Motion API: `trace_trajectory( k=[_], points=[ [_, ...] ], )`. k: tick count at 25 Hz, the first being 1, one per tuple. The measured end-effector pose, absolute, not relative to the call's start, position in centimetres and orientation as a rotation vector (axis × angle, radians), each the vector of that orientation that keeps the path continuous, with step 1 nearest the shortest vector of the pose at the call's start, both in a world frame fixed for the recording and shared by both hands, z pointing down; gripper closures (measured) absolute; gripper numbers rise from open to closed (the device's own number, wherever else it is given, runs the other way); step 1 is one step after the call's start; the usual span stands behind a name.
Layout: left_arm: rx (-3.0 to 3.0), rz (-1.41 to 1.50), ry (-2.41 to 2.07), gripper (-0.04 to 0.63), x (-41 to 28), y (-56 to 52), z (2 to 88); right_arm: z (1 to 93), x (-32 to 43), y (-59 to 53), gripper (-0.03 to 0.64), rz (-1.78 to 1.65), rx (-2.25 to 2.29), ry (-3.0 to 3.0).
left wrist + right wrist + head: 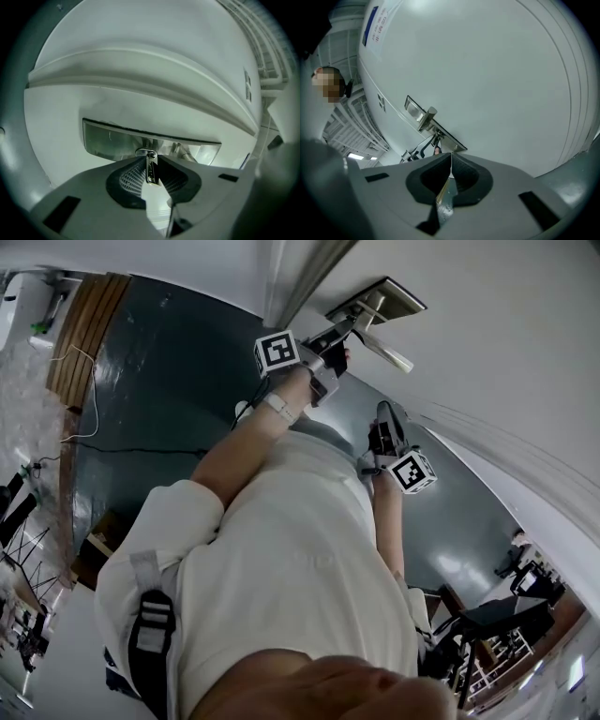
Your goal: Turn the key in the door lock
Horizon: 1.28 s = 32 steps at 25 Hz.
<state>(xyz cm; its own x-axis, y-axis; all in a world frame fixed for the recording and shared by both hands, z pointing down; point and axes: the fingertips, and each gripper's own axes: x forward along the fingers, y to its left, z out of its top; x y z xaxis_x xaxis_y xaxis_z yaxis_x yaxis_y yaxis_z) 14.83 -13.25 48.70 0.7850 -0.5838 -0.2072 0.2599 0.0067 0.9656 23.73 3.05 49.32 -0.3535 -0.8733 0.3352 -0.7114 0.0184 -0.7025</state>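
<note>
Metal lock plate [394, 296] sits on the white door [506, 352], far and to the right in the head view, with the lever handle [389, 354] just beside it. The key [150, 168] is seated in the keyhole [146, 152] at the plate's near edge. Its shank runs straight into the door, in line with the left claw [345, 329].

Left claw: held up to the plate, pads [133, 176] slightly spread, one on each side of the key's head. The head stands between them a little askew, with one flat face showing. The left pad lies against it and the right pad looks just clear. This is judged a loose flanking, not a firm pinch.

Right claw [450, 164]: pressed together and empty. It is held nearer the person and to the right, well apart from the lock, pointing toward the door.

Governing relation: the key lies directly ahead of the left claw, on that claw's own axis, so any turn would be a roll of that wrist. The left hand is much the nearer. Judgement: the pads should close on the flat faces first, or they may slip round the head.
</note>
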Motion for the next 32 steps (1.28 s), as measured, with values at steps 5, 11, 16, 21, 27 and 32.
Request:
trace_trajectory(
  k=[5,11,16,21,27,32],
  points=[
    [1.434,-0.665,-0.308,0.523,14.4,-13.2,48.4,48.7,23.5,2.8,0.593,-1.240,-1.632,2.129],
    [1.412,-0.712,-0.263,0.522,14.1,-13.2,48.2,49.2,23.7,2.9,0.592,-1.255,-1.634,2.139],
    [1.411,-0.740,-0.240,0.520,14.2,-13.3,47.9,49.0,24.0,3.0,0.594,-1.245,-1.643,2.177],
    [1.460,-0.754,-0.242,0.512,14.0,-13.5,47.5,49.3,24.4,3.0,0.592,-1.261,-1.629,2.165],
    [1.284,-0.927,-0.153,0.511,10.7,-13.9,48.3,49.1,23.8,2.5,0.593,-1.280,-1.628,2.170],
    [1.283,-0.914,-0.178,0.511,8.7,-13.3,49.2,49.2,22.7,1.7,0.592,-1.280,-1.603,2.183]
  ],
)
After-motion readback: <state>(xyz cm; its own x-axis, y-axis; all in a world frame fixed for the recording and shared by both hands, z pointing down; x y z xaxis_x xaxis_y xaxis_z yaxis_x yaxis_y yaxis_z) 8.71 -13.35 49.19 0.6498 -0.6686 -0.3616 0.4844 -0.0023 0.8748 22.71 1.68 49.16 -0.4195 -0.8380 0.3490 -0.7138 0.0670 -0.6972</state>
